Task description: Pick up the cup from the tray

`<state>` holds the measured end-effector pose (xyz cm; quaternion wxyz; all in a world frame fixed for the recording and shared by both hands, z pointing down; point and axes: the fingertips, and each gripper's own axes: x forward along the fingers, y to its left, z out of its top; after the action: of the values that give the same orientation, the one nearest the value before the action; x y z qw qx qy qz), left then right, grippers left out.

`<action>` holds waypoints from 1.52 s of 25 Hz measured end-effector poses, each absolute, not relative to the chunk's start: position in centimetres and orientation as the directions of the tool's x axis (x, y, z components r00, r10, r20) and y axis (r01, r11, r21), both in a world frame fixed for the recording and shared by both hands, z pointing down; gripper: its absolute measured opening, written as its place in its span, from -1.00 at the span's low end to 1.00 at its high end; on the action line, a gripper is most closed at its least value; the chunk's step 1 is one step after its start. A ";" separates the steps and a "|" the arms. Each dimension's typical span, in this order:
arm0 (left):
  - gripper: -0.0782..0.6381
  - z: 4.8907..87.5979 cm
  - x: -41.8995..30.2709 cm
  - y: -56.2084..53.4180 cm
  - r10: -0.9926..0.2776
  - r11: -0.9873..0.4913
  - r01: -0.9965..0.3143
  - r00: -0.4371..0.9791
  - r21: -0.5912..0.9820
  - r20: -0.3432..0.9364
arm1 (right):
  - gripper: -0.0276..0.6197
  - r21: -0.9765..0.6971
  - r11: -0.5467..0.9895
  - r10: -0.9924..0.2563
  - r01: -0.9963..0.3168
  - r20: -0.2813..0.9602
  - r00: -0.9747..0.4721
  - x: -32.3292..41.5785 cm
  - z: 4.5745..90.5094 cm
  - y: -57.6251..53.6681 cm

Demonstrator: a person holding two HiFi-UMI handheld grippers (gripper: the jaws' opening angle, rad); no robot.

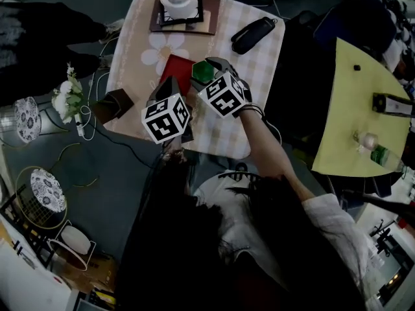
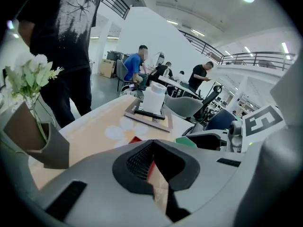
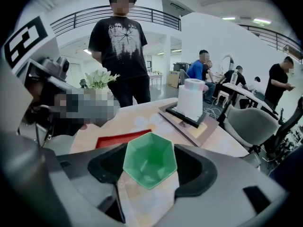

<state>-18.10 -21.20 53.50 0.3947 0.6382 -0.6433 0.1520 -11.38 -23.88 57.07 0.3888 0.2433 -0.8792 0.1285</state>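
Note:
A green six-sided cup (image 1: pixel 202 71) sits between the jaws of my right gripper (image 1: pixel 209 67), which is shut on it just right of the red tray (image 1: pixel 175 67). In the right gripper view the cup (image 3: pixel 150 161) fills the gap of the right gripper (image 3: pixel 150 168), with the tray (image 3: pixel 124 138) behind it to the left. My left gripper (image 1: pixel 170 83) is over the tray's near left edge. In its own view the left gripper (image 2: pixel 154 168) has its jaws drawn together, and a red sliver of tray (image 2: pixel 135 139) shows beyond them. The cup (image 2: pixel 187 141) appears to its right.
On the checked tablecloth (image 1: pixel 259 63) a white cylinder stands on a brown board (image 1: pixel 180 0) at the far end, beside a black case (image 1: pixel 253 34). A brown vase of flowers (image 1: pixel 110 105) sits at the left edge. A person (image 3: pixel 120 41) stands beyond the table. A yellow table (image 1: pixel 356 109) is on the right.

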 end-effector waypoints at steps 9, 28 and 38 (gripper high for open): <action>-0.76 54.1 -12.9 -22.7 -0.687 0.073 -0.946 0.181 0.314 0.703 | 0.06 -0.045 0.795 -0.364 -0.606 0.764 -0.533 -5.6 57.6 -25.0; -0.76 55.6 -9.9 -22.0 -0.670 0.118 -0.942 0.158 0.314 0.725 | 0.06 -0.076 0.798 -0.315 -0.597 0.793 -0.522 -3.5 60.4 -24.5; -0.76 54.0 -9.8 -21.4 -0.696 0.111 -0.944 0.149 0.310 0.702 | 0.07 -0.077 0.803 -0.362 -0.591 0.724 -0.587 -3.6 56.4 -24.4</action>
<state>-9.84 -21.37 53.96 0.3934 0.6480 -0.6329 0.1575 -3.63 -24.44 56.41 0.3643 0.2720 -0.8767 0.1571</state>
